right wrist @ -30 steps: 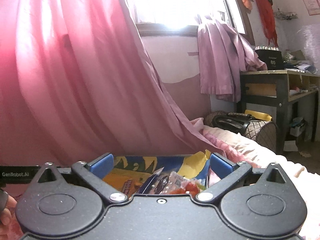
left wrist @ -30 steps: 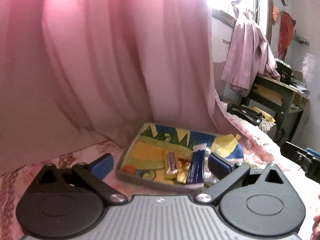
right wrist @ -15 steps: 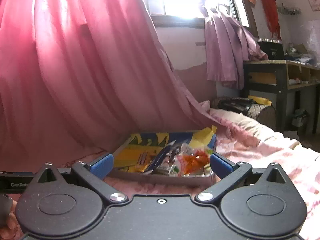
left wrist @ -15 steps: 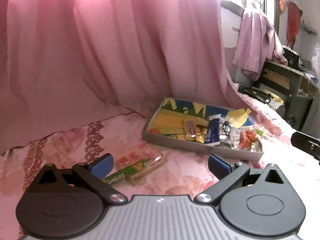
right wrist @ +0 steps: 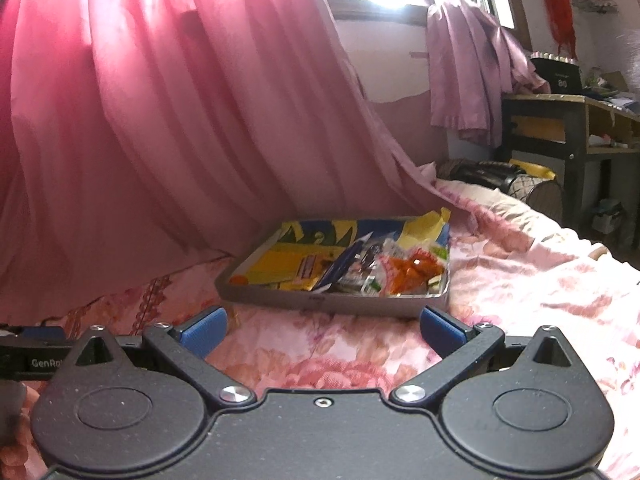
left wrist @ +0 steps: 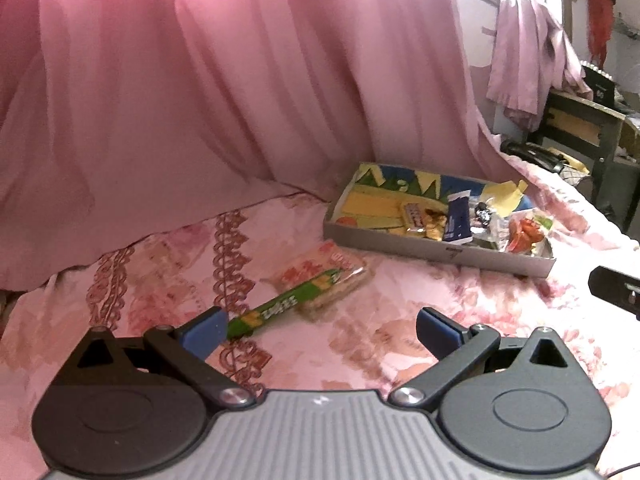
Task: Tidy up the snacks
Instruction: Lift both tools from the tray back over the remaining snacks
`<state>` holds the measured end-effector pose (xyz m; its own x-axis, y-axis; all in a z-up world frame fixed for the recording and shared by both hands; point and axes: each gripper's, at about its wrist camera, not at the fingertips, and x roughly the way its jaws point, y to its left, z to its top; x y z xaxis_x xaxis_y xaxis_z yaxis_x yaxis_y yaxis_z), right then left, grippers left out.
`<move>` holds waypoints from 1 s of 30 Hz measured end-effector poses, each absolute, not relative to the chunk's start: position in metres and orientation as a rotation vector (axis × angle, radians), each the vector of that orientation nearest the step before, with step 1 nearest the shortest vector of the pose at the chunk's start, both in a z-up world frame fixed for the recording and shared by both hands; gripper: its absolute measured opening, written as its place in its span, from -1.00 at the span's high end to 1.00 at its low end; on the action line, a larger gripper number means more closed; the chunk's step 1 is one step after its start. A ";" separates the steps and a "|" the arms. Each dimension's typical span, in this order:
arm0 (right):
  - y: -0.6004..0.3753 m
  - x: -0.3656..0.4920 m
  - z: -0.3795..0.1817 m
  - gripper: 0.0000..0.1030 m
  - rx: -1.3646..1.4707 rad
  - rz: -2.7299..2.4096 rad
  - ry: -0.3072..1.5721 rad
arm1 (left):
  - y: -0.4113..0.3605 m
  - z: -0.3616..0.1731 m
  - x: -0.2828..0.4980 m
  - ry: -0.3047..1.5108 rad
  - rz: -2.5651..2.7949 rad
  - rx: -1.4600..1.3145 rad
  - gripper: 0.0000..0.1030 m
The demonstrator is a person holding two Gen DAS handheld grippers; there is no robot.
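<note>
A shallow grey box (left wrist: 404, 244) with a colourful lining lies on the pink floral bedspread and holds several snacks: a blue packet (left wrist: 457, 219), gold sweets (left wrist: 434, 222) and an orange-red packet (left wrist: 526, 232). The box also shows in the right wrist view (right wrist: 320, 300). A clear biscuit packet (left wrist: 326, 276) and a green stick packet (left wrist: 280, 306) lie on the bedspread in front of the box. My left gripper (left wrist: 318, 332) is open and empty just short of the green packet. My right gripper (right wrist: 322, 330) is open and empty in front of the box.
A pink curtain (left wrist: 200, 100) hangs close behind the box. A dark wooden desk (right wrist: 568, 120) and a dark bag (right wrist: 496, 172) stand at the far right beyond the bed. The bedspread (right wrist: 540, 276) extends to the right.
Both grippers have pulled back from the box and now sit further from it. The biscuit packet and green stick packet have come into the left wrist view.
</note>
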<state>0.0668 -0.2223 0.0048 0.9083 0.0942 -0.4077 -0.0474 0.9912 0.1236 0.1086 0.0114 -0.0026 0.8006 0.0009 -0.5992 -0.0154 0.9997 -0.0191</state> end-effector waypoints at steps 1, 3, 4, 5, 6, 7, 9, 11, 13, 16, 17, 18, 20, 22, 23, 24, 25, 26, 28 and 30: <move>-0.220 0.067 0.003 -0.99 0.107 0.080 0.435 | 0.013 -0.003 0.108 0.647 0.018 -0.028 -0.99; -0.215 0.067 0.000 -0.99 0.097 0.091 0.450 | 0.016 -0.005 0.108 0.659 0.033 -0.041 -0.99; -0.213 0.067 -0.001 -0.99 0.092 0.098 0.460 | 0.017 -0.005 0.108 0.664 0.040 -0.045 -0.99; -0.211 0.068 -0.002 -0.99 0.090 0.105 0.467 | 0.019 -0.006 0.108 0.670 0.049 -0.048 -0.99; -0.209 0.068 -0.003 -0.99 0.086 0.110 0.473 | 0.020 -0.007 0.108 0.677 0.060 -0.050 -0.99; -0.207 0.068 -0.004 -0.99 0.080 0.114 0.479 | 0.021 -0.007 0.109 0.685 0.070 -0.052 -0.99; -0.203 0.069 -0.006 -0.99 0.069 0.122 0.488 | 0.023 -0.009 0.111 0.705 0.087 -0.055 -0.99; -0.201 0.070 -0.008 -0.99 0.062 0.130 0.497 | 0.025 -0.011 0.113 0.727 0.101 -0.057 -0.99; -0.199 0.071 -0.010 -0.99 0.060 0.133 0.508 | 0.027 -0.013 0.115 0.749 0.107 -0.062 -0.99; -0.196 0.074 -0.012 -0.99 0.056 0.139 0.523 | 0.031 -0.015 0.116 0.770 0.112 -0.086 -0.99; -0.195 0.074 -0.013 -0.99 0.055 0.140 0.527 | 0.033 -0.016 0.117 0.776 0.114 -0.093 -0.99; -0.195 0.075 -0.014 -0.99 0.055 0.142 0.532 | 0.034 -0.016 0.117 0.782 0.120 -0.099 -0.99; -0.194 0.077 -0.016 -0.99 0.056 0.147 0.543 | 0.036 -0.017 0.119 0.796 0.129 -0.106 -0.99; -0.192 0.078 -0.017 -0.99 0.052 0.148 0.552 | 0.037 -0.019 0.121 0.807 0.131 -0.113 -0.99; -0.191 0.079 -0.018 -0.99 0.049 0.149 0.558 | 0.038 -0.019 0.122 0.812 0.131 -0.117 -0.99; -0.190 0.080 -0.019 -0.99 0.046 0.150 0.562 | 0.039 -0.019 0.123 0.818 0.129 -0.122 -0.99; -0.189 0.081 -0.020 -0.99 0.044 0.151 0.567 | 0.039 -0.020 0.124 0.822 0.130 -0.126 -0.99; -0.189 0.082 -0.021 -0.99 0.043 0.151 0.571 | 0.040 -0.020 0.125 0.824 0.132 -0.130 -0.99; -0.187 0.085 -0.023 -0.99 0.044 0.151 0.579 | 0.042 -0.020 0.127 0.823 0.133 -0.141 -0.99; -0.187 0.089 -0.025 -0.99 0.048 0.151 0.587 | 0.043 -0.020 0.130 0.823 0.127 -0.142 -0.99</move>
<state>0.0891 -0.1868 -0.0248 0.8216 0.1558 -0.5484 -0.1282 0.9878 0.0885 0.1298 0.0433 -0.0202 0.6732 0.0575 -0.7372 -0.1676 0.9829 -0.0765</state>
